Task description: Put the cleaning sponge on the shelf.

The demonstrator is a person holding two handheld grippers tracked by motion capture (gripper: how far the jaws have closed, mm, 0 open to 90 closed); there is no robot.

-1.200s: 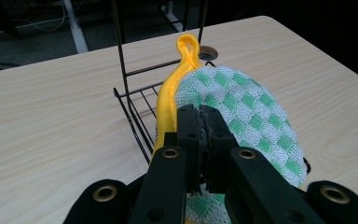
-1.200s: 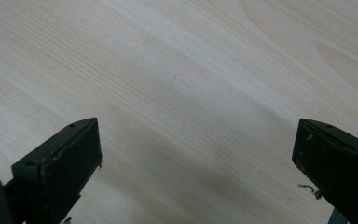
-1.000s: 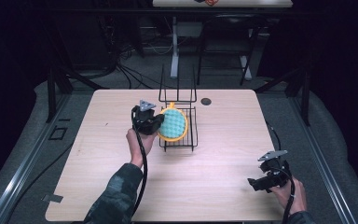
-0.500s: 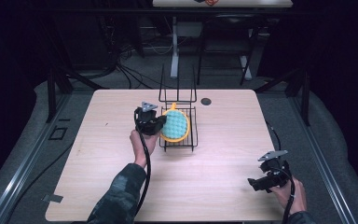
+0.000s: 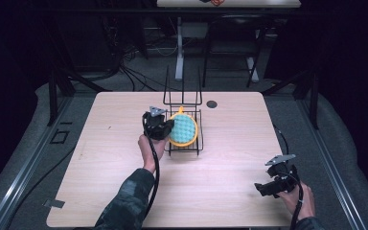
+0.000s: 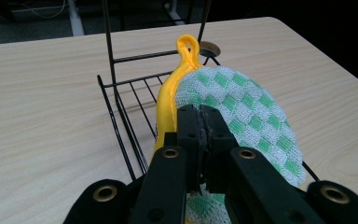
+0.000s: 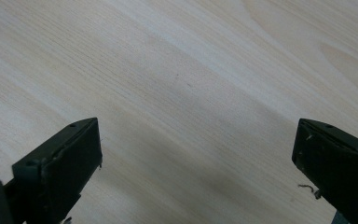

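One round pot holder, green-and-white checked with a yellow rim and a yellow hanging loop at its far end, sits tilted on edge in the black wire rack. Its lower part is inside the rack's basket; its yellow edge faces the left side of the left gripper view and its checked face the right. The left gripper has its jaws pressed together on the near edge of the pot holder, the cloth pinched between the two black pads with almost no gap showing. The rack stands near the middle of the far half of the pale wooden surface, its two tall upright wires rising at the back. A small dark round hole lies in the surface just beyond the rack, to its right. Well apart, at the near right corner, the right gripper is held low over bare wood; its jaws are spread wide with nothing between them.
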